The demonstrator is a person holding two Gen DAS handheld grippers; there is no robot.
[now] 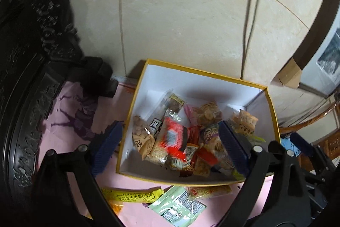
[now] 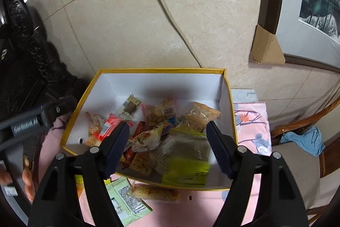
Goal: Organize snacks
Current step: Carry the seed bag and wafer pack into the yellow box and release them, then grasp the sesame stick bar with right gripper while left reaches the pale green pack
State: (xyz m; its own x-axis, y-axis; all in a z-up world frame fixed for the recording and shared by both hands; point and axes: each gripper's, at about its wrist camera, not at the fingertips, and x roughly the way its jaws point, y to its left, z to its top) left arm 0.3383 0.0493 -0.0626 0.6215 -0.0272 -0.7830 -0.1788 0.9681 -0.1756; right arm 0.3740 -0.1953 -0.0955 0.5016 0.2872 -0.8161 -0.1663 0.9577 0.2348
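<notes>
Wrapped snacks (image 1: 180, 142) mostly filled the yellow-rimmed white cardboard box (image 2: 161, 71); a pale green packet (image 1: 178, 205), a yellow stick pack (image 1: 131, 197) and perhaps another lay outside on the pink-clothed worktop (image 2: 182, 212). Both the left tool (image 1: 170, 146) and the right tool (image 2: 167, 142) gaped wide, empty.

Soft, even indoor light; strong fisheye warp in both views.
The box (image 2: 119, 86) throws a dull shadow on its far inner wall; the dark carved furniture (image 1: 25, 69) at left loses detail. Straight tile seams bow near the edges, black corners vignette, and the near packets look slightly blurred.
</notes>
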